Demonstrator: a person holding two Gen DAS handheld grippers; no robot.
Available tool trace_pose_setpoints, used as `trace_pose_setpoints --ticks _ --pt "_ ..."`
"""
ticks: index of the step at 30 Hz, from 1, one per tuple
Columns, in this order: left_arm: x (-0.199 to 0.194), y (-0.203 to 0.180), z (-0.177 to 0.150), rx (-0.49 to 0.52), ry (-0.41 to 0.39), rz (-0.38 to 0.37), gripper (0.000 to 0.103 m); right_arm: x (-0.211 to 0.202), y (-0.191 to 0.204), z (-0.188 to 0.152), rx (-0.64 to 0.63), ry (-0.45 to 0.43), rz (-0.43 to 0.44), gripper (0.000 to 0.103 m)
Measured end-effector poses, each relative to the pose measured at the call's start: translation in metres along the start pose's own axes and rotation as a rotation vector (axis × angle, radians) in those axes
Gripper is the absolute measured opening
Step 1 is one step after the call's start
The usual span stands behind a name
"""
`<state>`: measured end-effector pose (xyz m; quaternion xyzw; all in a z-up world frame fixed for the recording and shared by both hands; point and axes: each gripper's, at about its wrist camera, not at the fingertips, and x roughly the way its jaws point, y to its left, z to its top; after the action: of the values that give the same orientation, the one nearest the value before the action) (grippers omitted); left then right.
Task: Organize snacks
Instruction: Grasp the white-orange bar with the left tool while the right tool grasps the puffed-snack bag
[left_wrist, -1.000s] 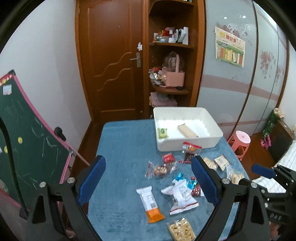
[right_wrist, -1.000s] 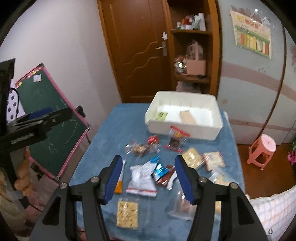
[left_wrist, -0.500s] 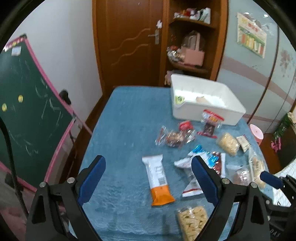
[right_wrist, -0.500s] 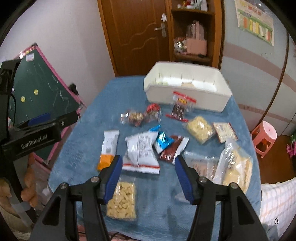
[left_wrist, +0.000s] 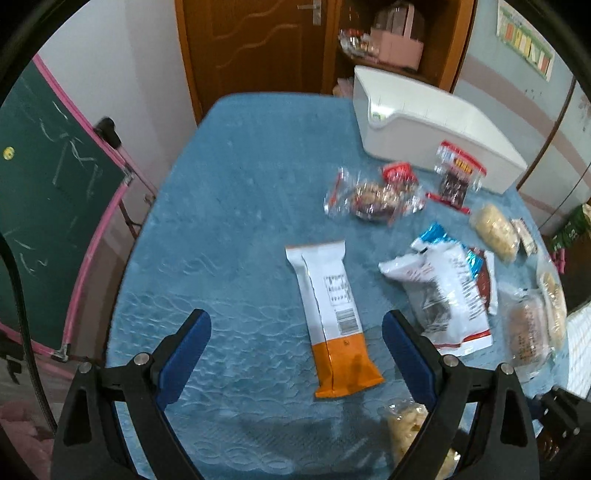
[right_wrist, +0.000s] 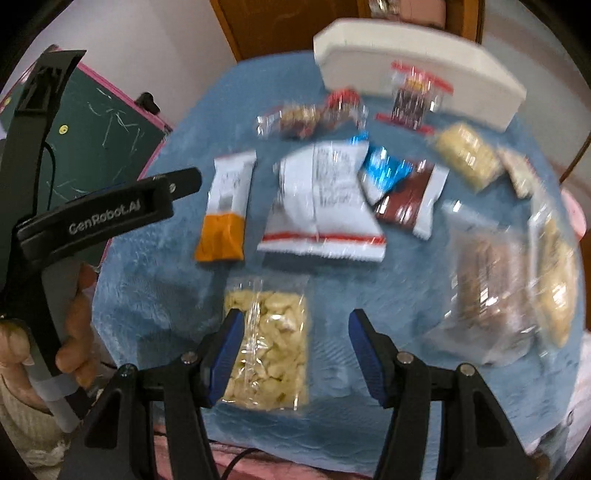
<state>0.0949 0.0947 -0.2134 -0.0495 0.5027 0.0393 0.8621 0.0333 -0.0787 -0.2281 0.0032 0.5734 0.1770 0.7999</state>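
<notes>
Right, here is the table as it stands.
Left gripper (left_wrist: 295, 345): jaws spread wide, empty, poised above the blue cloth (left_wrist: 229, 221) with the white-and-orange bar (left_wrist: 332, 317) lying between its fingers.
Right gripper (right_wrist: 295, 350): jaws apart, gripping nothing, over the clear bag of pale crackers (right_wrist: 269, 347) near the table's front edge.
Left hand (right_wrist: 70, 332): wrapped round the left gripper's handle.
White bin (left_wrist: 424, 122): at the far end of the table.
Snacks: loose between bin and grippers, including a big white pouch (right_wrist: 325, 199) and a red-topped packet (left_wrist: 456, 173) leaning on the bin.
</notes>
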Motion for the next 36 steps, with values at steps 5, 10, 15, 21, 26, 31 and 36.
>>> trace_pose_setpoints --ticks 5,10,15,21,26,31,36 --pt "0.029 -0.003 0.001 -0.008 0.063 -0.02 0.093 0.026 0.002 -0.007 0.045 0.097 0.084 0.059" --pt "0.047 -0.004 0.003 -0.02 0.104 -0.032 0.093 0.035 0.019 -0.008 -0.012 0.121 0.079 0.064" --pt "0.061 -0.004 0.002 -0.031 0.134 -0.04 0.093 0.049 0.035 -0.013 -0.082 0.165 0.018 0.065" --pt "0.075 -0.009 -0.003 -0.018 0.173 -0.038 0.093 0.049 0.031 -0.012 -0.072 0.15 0.026 0.061" --pt "0.077 -0.016 -0.008 0.02 0.16 -0.004 0.08 0.037 0.022 -0.009 -0.052 0.095 0.011 0.061" --pt "0.067 -0.02 -0.011 0.043 0.129 -0.007 0.041 0.026 0.019 -0.009 -0.056 0.049 0.006 0.061" --pt "0.06 -0.014 -0.016 0.033 0.12 -0.027 0.038 0.022 0.019 -0.01 -0.067 0.03 0.02 0.061"
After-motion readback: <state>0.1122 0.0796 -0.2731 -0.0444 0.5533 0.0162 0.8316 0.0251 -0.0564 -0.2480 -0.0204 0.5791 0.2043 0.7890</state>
